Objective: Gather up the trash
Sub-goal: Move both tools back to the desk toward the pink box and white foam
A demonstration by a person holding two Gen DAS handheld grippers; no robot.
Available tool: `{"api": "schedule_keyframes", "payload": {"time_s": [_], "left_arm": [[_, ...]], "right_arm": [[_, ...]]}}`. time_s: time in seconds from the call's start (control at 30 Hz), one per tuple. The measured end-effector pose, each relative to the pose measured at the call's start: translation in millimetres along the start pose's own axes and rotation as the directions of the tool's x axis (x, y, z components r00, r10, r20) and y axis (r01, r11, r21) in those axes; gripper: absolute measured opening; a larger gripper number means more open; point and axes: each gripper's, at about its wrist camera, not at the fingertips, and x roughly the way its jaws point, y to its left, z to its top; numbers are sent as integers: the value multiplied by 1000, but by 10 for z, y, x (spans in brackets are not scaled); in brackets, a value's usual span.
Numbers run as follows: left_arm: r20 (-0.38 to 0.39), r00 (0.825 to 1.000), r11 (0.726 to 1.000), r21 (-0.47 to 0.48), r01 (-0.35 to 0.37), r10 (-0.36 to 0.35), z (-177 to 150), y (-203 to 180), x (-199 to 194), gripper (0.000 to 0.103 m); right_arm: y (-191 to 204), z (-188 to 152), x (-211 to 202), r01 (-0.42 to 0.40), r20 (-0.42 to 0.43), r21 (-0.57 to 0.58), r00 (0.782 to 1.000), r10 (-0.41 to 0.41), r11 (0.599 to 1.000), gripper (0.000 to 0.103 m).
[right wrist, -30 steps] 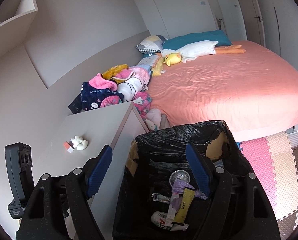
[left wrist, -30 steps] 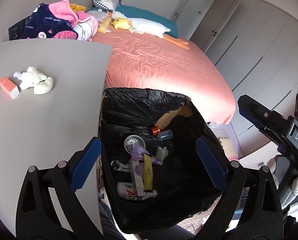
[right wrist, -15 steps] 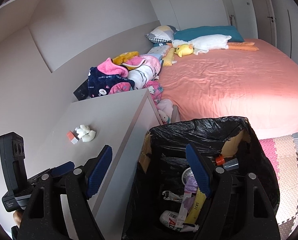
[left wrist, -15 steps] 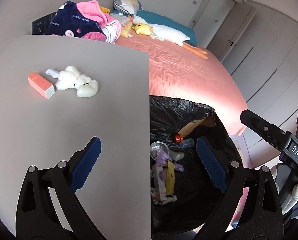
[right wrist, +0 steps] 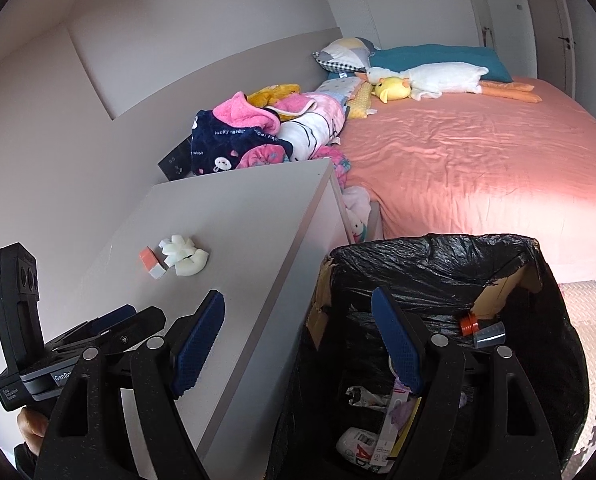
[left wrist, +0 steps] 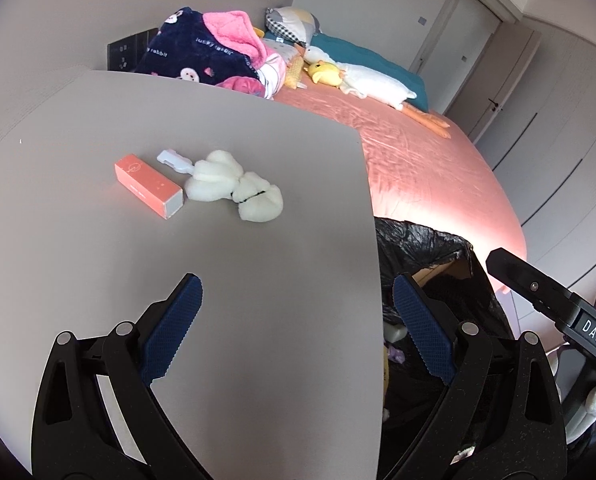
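Trash (left wrist: 233, 184) beyond left hand-held gripper (left wrist: 295, 322)

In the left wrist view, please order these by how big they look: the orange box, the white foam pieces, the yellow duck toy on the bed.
1. White foam pieces, largest.
2. Orange box, somewhat smaller.
3. Yellow duck toy, smallest, but it lies much farther from the camera, so its true size may well differ.
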Motion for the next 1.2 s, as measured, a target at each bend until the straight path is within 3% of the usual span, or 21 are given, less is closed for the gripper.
{"api": "schedule_keyframes", "payload": {"time_s": [0.5,1.03,1.2], "left_arm": [[19,996,989,-126,-80,83,175,513,63,92],[-6,981,970,-151,-193,194,465,814,264,73],[-22,976,962,-161,-219,218,545,892,331,72]], "right_arm": [[292,114,418,-28,-30,-61,999,26,998,76],[603,135,821,-42,-87,-157,996,29,987,76],[693,155,931,-46,-99,-187,995,28,981,76]]}}
